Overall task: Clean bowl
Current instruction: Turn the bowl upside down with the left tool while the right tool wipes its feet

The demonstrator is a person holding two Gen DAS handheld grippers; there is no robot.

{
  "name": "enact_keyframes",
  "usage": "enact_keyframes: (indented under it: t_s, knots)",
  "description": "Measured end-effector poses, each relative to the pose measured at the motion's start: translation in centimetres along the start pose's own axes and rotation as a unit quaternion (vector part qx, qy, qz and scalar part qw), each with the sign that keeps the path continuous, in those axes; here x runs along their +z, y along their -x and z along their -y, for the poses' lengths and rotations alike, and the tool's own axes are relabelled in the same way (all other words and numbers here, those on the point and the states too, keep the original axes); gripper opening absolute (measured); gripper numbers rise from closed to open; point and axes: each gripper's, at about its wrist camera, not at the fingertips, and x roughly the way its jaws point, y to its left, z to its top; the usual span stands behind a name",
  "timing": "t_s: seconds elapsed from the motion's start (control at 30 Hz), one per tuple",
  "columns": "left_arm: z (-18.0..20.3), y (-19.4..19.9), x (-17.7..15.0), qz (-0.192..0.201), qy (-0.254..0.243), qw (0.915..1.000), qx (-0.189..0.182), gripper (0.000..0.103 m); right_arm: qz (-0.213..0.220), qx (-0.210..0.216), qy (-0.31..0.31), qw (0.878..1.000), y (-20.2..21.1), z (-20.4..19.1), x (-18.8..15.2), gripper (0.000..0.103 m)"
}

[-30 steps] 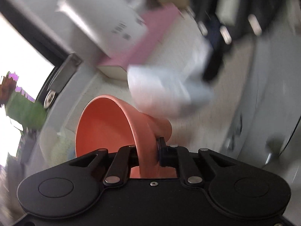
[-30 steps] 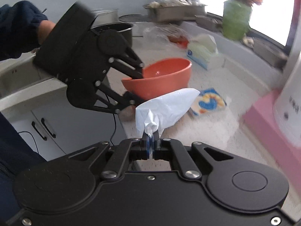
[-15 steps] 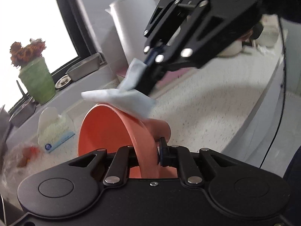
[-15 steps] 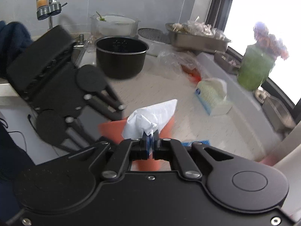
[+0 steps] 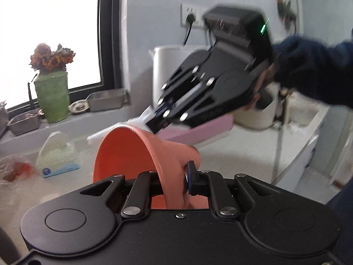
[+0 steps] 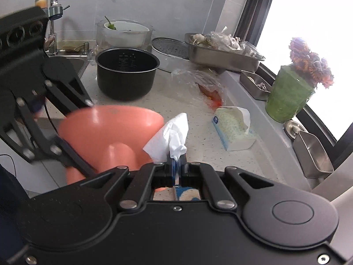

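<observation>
Clamping the rim of the salmon-orange plastic bowl [image 5: 132,152] between the closed jaws of the left gripper [image 5: 174,183], holding it tilted on edge above the speckled pale stone counter [image 6: 194,119]. Pinching a crumpled white paper tissue [image 6: 172,137] tight in the right gripper [image 6: 176,165], pressing just beside the bowl's rim at 3 o'clock. Sitting at 12 o'clock, a black round cooking pot [image 6: 126,72]; at 2 o'clock, a green glass vase of dried flowers [image 6: 289,95] by the bright window; near it, a soft tissue pack [image 6: 233,130]. Resting farther back, a steel tray [image 6: 222,55] under a pale tiled wall.
</observation>
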Motion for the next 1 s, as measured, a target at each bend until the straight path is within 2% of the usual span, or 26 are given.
enact_keyframes:
  t_s: [0.17,0.33,0.43,0.57,0.83,1.0]
  knots:
    - [-0.2,2.5,1.2,0.036,0.037,0.9977,-0.043,0.013,0.009,0.019,-0.002,1.0,1.0,0.4,0.1,0.002]
    - [-0.1,4.7,2.3,0.054,0.055,0.9931,-0.088,0.013,0.016,0.078,-0.013,0.997,3.2,1.1,0.0,0.003]
    - [-0.6,6.2,3.1,0.07,0.083,0.9865,-0.123,0.013,0.016,0.119,-0.006,0.993,4.6,1.0,0.1,0.003]
    - [-1.4,7.6,3.7,0.108,0.131,0.9744,-0.148,0.013,0.028,0.145,-0.023,0.989,5.9,1.5,0.3,0.003]
    - [-2.5,9.8,4.1,0.196,0.206,0.9461,-0.155,0.012,0.07,0.163,-0.067,0.982,6.5,1.6,0.2,0.003]
    - [-3.2,10.5,3.5,0.246,0.252,0.9279,-0.124,0.011,0.112,0.175,-0.098,0.973,6.8,1.0,0.4,0.003]
